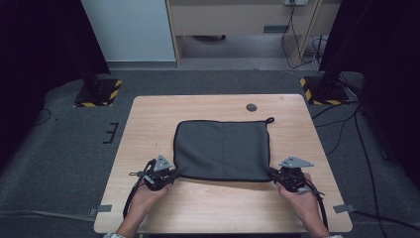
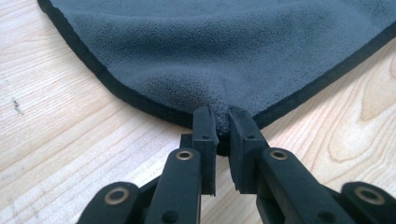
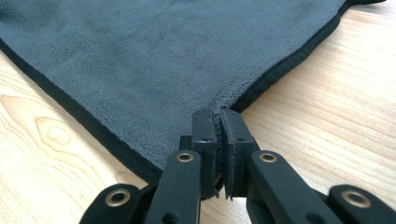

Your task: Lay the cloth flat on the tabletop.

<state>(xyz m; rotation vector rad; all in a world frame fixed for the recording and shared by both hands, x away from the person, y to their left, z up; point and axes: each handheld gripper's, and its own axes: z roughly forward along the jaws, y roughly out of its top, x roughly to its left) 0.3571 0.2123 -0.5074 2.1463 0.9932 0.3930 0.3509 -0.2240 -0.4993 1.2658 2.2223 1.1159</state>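
No readable text, label or number anywhere.

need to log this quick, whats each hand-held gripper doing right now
left hand-held gripper: closed on the near left corner of the grey cloth
right hand-held gripper: closed on its near right corner

The cloth (image 1: 221, 150) lies flat mid-worktop (image 1: 148, 119); the left gripper (image 1: 174, 173) sits at its near left corner, the right gripper (image 1: 274, 173) at its near right.
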